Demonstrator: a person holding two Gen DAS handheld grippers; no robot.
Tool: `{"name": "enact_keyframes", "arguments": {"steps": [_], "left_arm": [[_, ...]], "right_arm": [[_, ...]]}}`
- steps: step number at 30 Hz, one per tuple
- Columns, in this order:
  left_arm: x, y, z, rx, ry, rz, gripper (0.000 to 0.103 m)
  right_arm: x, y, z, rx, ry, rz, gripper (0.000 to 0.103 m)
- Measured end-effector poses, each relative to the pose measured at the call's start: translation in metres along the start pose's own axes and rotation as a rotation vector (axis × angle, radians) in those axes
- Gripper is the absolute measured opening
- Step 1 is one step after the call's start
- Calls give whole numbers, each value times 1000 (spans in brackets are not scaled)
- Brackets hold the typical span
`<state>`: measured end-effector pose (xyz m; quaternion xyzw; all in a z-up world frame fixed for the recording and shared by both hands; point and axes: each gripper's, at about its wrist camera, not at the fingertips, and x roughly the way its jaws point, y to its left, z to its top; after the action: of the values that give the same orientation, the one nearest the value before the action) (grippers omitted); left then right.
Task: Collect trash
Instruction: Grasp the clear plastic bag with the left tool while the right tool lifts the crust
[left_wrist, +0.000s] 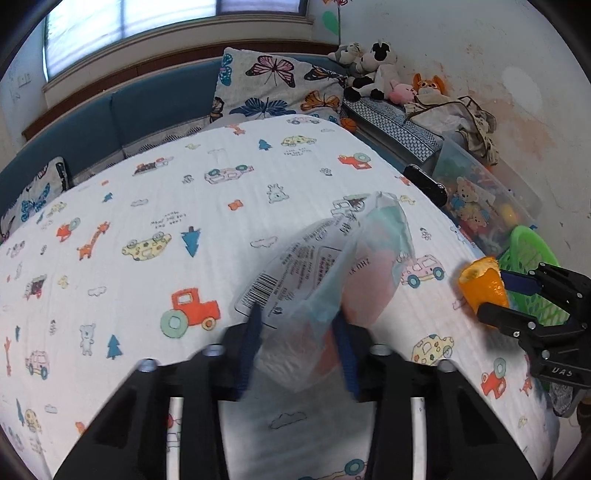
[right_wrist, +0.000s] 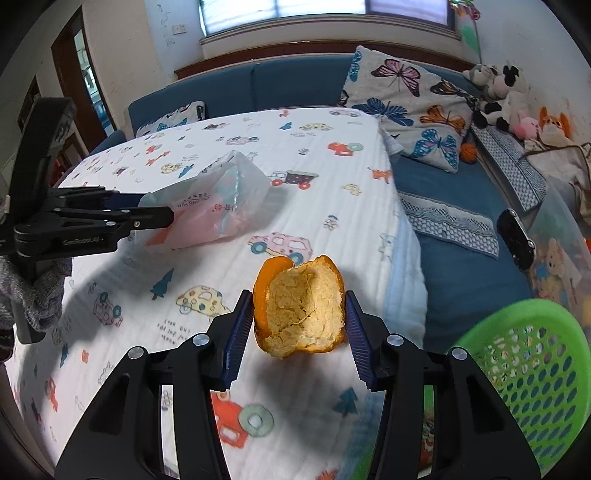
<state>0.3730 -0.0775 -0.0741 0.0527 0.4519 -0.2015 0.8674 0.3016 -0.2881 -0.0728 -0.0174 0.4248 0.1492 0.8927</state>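
Observation:
My left gripper (left_wrist: 297, 325) is shut on a crumpled clear plastic wrapper (left_wrist: 325, 266) with a barcode, held above the patterned bed sheet (left_wrist: 147, 206). The wrapper (right_wrist: 218, 206) and left gripper (right_wrist: 155, 212) also show at the left in the right wrist view. My right gripper (right_wrist: 299, 314) is shut on a piece of orange peel (right_wrist: 301, 306), pith side facing the camera, held above the sheet near its right edge. The peel (left_wrist: 482, 282) and right gripper (left_wrist: 498, 291) show at the right of the left wrist view. A green perforated basket (right_wrist: 532, 373) sits low right, beside the bed.
The white sheet (right_wrist: 229, 155) has car and animal prints. Butterfly pillows (right_wrist: 406, 107), stuffed toys (right_wrist: 502, 96) and a blue cushioned bench (right_wrist: 461, 258) lie to the right. A clear toy bin (left_wrist: 484, 199) and a black object (right_wrist: 515, 240) sit near the basket (left_wrist: 532, 258).

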Motion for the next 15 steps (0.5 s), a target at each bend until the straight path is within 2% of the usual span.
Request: {"name": "enact_keyframes", "arguments": {"steps": [8, 15], "left_arm": [[-19, -11, -8, -5, -37, 1, 19], [-52, -32, -21, 20, -67, -32, 18]], "right_arm": [[-24, -2, -11, 26, -25, 3, 50], [-55, -3, -27, 45, -51, -8, 50]]}}
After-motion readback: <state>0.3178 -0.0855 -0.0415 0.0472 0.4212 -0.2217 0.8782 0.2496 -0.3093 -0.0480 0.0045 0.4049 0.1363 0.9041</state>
